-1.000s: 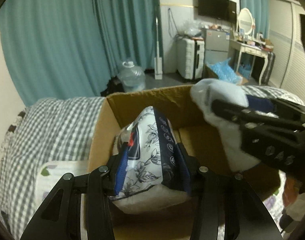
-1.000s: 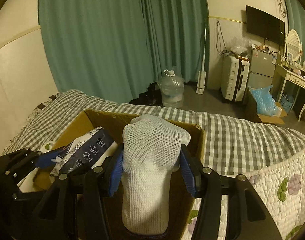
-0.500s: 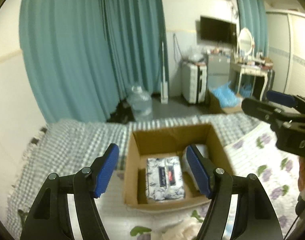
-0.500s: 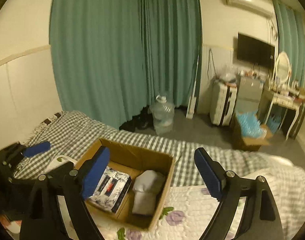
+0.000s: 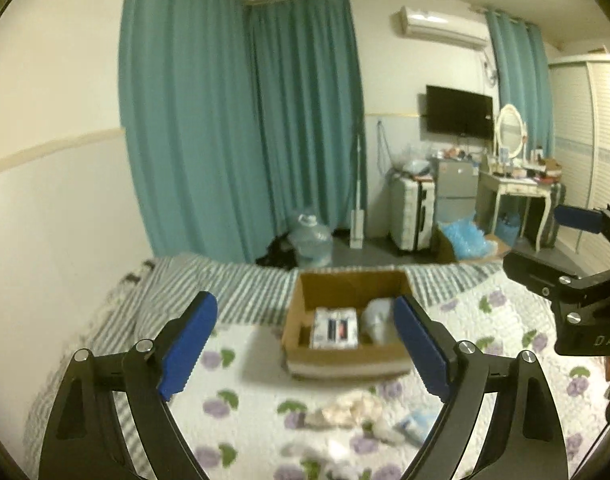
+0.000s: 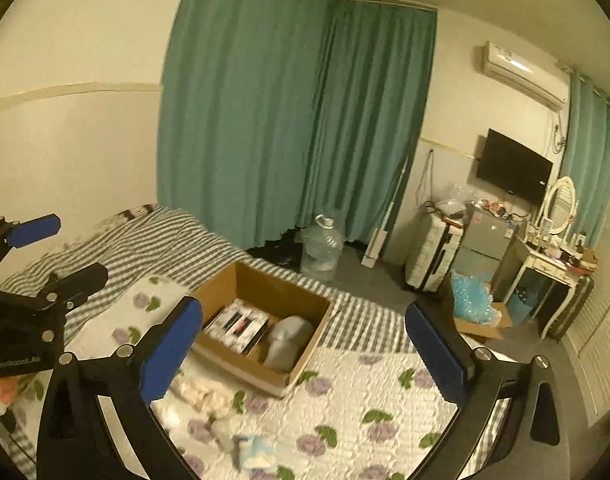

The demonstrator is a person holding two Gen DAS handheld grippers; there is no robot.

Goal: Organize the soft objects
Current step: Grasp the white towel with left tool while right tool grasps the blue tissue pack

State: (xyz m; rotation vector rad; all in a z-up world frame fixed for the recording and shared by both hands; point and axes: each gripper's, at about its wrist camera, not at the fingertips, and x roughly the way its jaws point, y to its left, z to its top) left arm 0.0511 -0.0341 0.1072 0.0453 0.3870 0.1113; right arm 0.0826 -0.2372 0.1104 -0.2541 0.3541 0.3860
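Note:
An open cardboard box (image 5: 347, 356) (image 6: 241, 368) stands on the flowered quilt. Inside it lie a floral tissue pack (image 5: 335, 328) (image 6: 237, 324) on the left and a white knitted sock (image 5: 375, 320) (image 6: 287, 338) on the right. My left gripper (image 5: 303, 308) (image 6: 71, 250) hangs well back from the box and above it. Its jaws are opening with nothing between them. My right gripper (image 6: 303, 312) (image 5: 545, 240) is also back from the box, its jaws opening and empty. Loose on the quilt nearer me lie a pale cloth (image 5: 351, 414) (image 6: 199, 394) and a blue-white item (image 5: 415, 426) (image 6: 257, 450).
A grey checked blanket (image 5: 233, 284) covers the bed beyond the box. On the floor past the bed are a water jug (image 5: 309, 240), a white suitcase (image 5: 411, 216), a box of blue bags (image 5: 465, 240) and a dressing table (image 5: 513, 192). Teal curtains hang behind.
Both grippers have let go: the tissue pack and the sock now lie in the box. Both jaws have spread wide, and both grippers have drawn back and up from the box.

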